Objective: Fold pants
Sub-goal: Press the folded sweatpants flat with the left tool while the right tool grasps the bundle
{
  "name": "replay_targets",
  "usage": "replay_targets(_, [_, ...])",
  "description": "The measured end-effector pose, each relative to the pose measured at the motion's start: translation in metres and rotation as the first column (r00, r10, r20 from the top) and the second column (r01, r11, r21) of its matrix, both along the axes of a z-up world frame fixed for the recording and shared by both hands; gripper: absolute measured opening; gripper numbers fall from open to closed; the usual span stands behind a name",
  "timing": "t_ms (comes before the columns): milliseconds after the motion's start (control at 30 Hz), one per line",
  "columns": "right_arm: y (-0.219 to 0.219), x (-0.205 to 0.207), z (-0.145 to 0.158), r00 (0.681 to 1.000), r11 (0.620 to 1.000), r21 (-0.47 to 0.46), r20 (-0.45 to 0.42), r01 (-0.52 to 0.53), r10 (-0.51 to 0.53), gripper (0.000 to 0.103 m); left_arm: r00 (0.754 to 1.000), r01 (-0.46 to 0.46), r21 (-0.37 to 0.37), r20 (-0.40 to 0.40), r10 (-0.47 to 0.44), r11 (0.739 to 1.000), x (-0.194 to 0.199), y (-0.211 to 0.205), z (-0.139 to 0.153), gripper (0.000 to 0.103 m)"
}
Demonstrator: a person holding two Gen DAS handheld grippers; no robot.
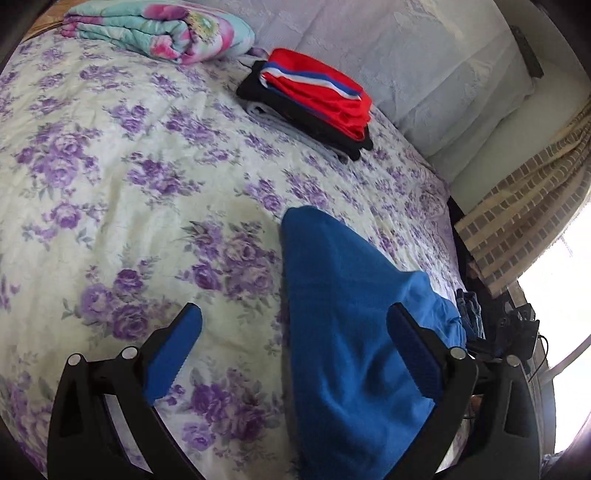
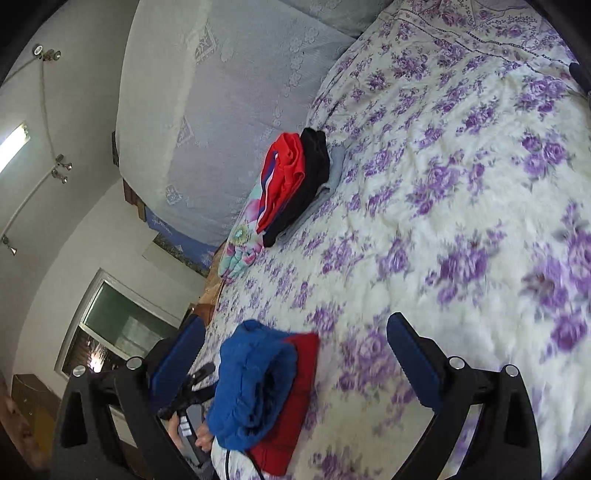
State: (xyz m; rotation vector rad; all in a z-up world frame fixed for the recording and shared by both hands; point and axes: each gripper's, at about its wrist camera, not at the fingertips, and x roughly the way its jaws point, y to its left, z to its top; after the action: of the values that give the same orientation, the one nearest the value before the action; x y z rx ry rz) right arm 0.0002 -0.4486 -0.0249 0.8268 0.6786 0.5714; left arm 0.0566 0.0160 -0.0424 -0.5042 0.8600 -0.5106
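Note:
Blue pants [image 1: 343,332] lie on the floral bedspread [image 1: 147,177], running between my left gripper's fingers toward the bed's right edge. My left gripper [image 1: 295,321] is open above them, holding nothing. In the right wrist view the blue pants [image 2: 255,384] show as a bunched fold lying over a red garment [image 2: 295,398]. My right gripper [image 2: 295,332] is open and empty above them. The other gripper [image 2: 192,391] and a hand show at the lower left, partly hidden.
A folded stack [image 1: 314,99] with red pants on top, black and grey below, sits near the headboard cushion [image 1: 424,66]; it also shows in the right wrist view [image 2: 295,184]. A floral folded quilt [image 1: 166,33] lies at the back left. A curtain [image 1: 524,214] and window are on the right.

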Motion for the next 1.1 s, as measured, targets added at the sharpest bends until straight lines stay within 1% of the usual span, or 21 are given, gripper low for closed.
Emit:
replay_targets(100, [0.028, -0.001, -0.009, 0.991, 0.996, -0.004, -0.096, -0.094, 0.094, 0.099, 0.994, 0.103, -0.035, -0.031, -0.104, 0.994, 0.002, -0.013, -0.003, 0.098])
replay_targets(167, [0.04, 0.002, -0.015, 0.985, 0.994, -0.03, -0.143, -0.106, 0.1, 0.099, 0.99, 0.131, -0.025, -0.039, -0.132, 0.991, 0.0, -0.018, -0.004, 0.098])
replay_targets(233, [0.047, 0.009, -0.019, 0.981, 0.993, -0.056, -0.168, -0.103, 0.093, 0.099, 0.988, 0.149, -0.023, -0.046, -0.15, 0.989, 0.0, -0.02, -0.005, 0.098])
replay_targets(300, [0.053, 0.016, -0.02, 0.978, 0.993, -0.04, -0.179, -0.112, 0.103, 0.099, 0.984, 0.167, -0.033, -0.055, -0.168, 0.985, -0.002, -0.022, -0.005, 0.098])
replay_targets(400, [0.071, 0.025, -0.02, 0.967, 0.985, -0.025, -0.194, -0.172, 0.164, 0.099, 0.978, 0.198, -0.02, -0.066, -0.199, 0.98, -0.006, -0.028, -0.006, 0.098])
replay_targets(500, [0.09, 0.034, -0.028, 0.951, 0.975, -0.073, -0.245, -0.21, 0.187, 0.099, 0.972, 0.228, 0.022, -0.064, -0.226, 0.973, -0.011, -0.038, -0.008, 0.098])
replay_targets(567, [0.101, 0.038, -0.027, 0.951, 0.968, -0.109, -0.24, -0.228, 0.197, 0.1, 0.972, 0.23, 0.031, -0.056, -0.229, 0.973, -0.015, -0.043, -0.009, 0.098])
replay_targets(633, [0.113, 0.042, -0.028, 0.944, 0.96, -0.11, -0.238, -0.259, 0.228, 0.1, 0.966, 0.252, -0.005, -0.054, -0.252, 0.968, -0.016, -0.047, -0.011, 0.098])
replay_targets(667, [0.117, 0.044, -0.029, 0.944, 0.956, -0.128, -0.237, -0.264, 0.229, 0.1, 0.964, 0.261, -0.016, -0.052, -0.261, 0.965, -0.018, -0.048, -0.011, 0.098])
replay_targets(700, [0.121, 0.045, -0.028, 0.945, 0.952, -0.14, -0.228, -0.271, 0.235, 0.099, 0.961, 0.271, -0.012, -0.047, -0.271, 0.963, -0.02, -0.05, -0.011, 0.098])
replay_targets(767, [0.123, 0.047, -0.028, 0.947, 0.952, -0.139, -0.213, -0.273, 0.24, 0.095, 0.955, 0.293, -0.009, -0.033, -0.293, 0.956, -0.022, -0.05, -0.012, 0.098])
replay_targets(800, [0.12, 0.048, -0.03, 0.949, 0.956, -0.129, -0.215, -0.262, 0.231, 0.083, 0.953, 0.3, -0.028, -0.029, -0.301, 0.954, -0.021, -0.047, -0.013, 0.098])
replay_targets(833, [0.117, 0.049, -0.033, 0.947, 0.961, -0.098, -0.22, -0.259, 0.233, 0.071, 0.951, 0.306, -0.058, -0.025, -0.308, 0.95, -0.021, -0.043, -0.014, 0.098])
replay_targets(867, [0.112, 0.05, -0.036, 0.947, 0.965, -0.07, -0.221, -0.253, 0.232, 0.067, 0.95, 0.309, -0.09, -0.021, -0.312, 0.947, -0.021, -0.038, -0.015, 0.098])
replay_targets(900, [0.108, 0.05, -0.038, 0.948, 0.967, -0.054, -0.218, -0.248, 0.231, 0.061, 0.95, 0.308, -0.118, -0.017, -0.312, 0.944, -0.019, -0.035, -0.015, 0.098])
replay_targets(967, [0.108, 0.047, -0.038, 0.953, 0.968, -0.058, -0.201, -0.244, 0.228, 0.057, 0.954, 0.292, -0.152, -0.016, -0.298, 0.944, -0.017, -0.031, -0.016, 0.097])
replay_targets(1033, [0.112, 0.045, -0.034, 0.959, 0.967, -0.091, -0.184, -0.236, 0.217, 0.053, 0.959, 0.277, -0.156, -0.021, -0.284, 0.948, -0.013, -0.033, -0.017, 0.07])
replay_targets(1067, [0.116, 0.045, -0.031, 0.962, 0.967, -0.113, -0.174, -0.23, 0.209, 0.051, 0.96, 0.267, -0.162, -0.037, -0.276, 0.95, -0.01, -0.034, -0.019, 0.061])
replay_targets(1100, [0.119, 0.044, -0.029, 0.966, 0.965, -0.136, -0.163, -0.223, 0.201, 0.048, 0.962, 0.258, -0.177, -0.042, -0.269, 0.95, -0.007, -0.034, -0.02, 0.058])
